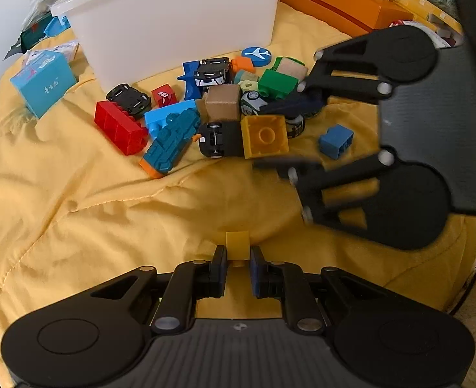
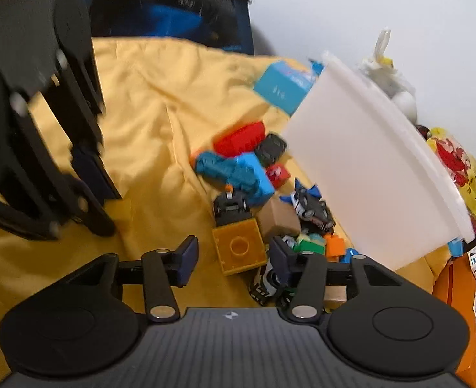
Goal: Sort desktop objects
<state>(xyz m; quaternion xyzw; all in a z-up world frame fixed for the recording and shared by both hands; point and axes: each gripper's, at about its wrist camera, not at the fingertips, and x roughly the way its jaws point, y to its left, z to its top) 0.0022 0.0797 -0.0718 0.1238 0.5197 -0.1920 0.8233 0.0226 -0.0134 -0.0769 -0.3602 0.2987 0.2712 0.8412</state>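
Your left tongs (image 1: 238, 266) pinch a small yellow piece (image 1: 237, 242) well short of the white bin (image 1: 179, 22), while your empty, part-open right tongs (image 2: 234, 255) straddle the big yellow brick (image 2: 239, 250) beside the bin

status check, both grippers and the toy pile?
Left gripper shut on small yellow block. Right gripper open around big yellow brick, not pinching. White bin behind pile; toy cars crowd the brick.

Black gripper (image 1: 238, 270), silver pivot screws
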